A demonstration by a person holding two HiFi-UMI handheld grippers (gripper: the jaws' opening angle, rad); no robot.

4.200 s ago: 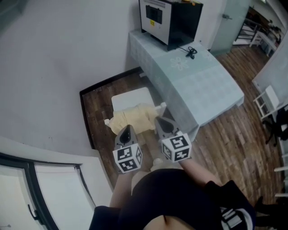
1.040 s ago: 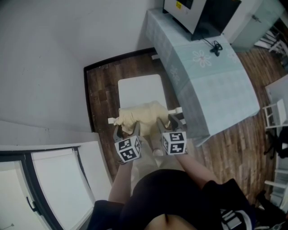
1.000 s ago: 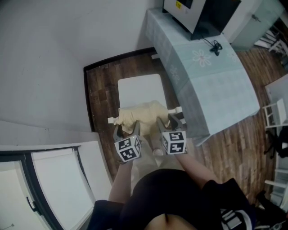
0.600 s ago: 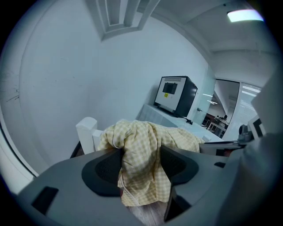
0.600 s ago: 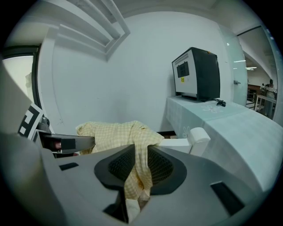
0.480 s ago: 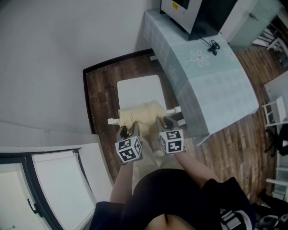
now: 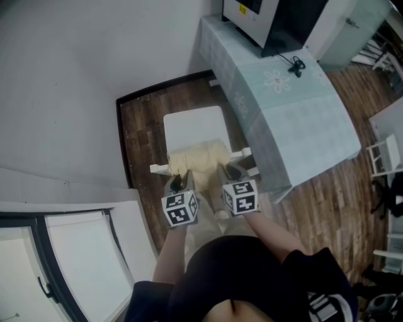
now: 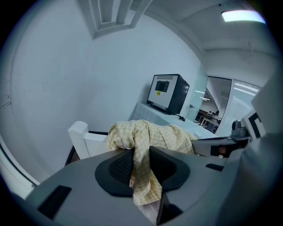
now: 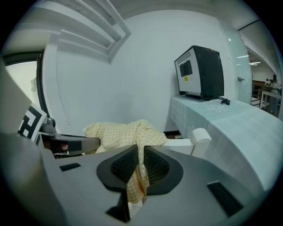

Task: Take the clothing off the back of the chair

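Nearest the person, the left gripper and, at its 3 o'clock, the right gripper each have their jaws closing to a narrow gap on a hanging fold of the pale yellow checked cloth garment, with the fabric pinched between the pads. The garment lies draped over the top rail of the white wooden chair, at 12 o'clock from the grippers. Beyond, at 2 o'clock, stands the pale-green-clothed worktop, with a black box-shaped machine at its far end.

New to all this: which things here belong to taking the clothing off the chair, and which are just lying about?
Job: yellow checked garment, white chair, left gripper and right gripper, jaws closing on the garment.
Lying about: covered table, black machine.
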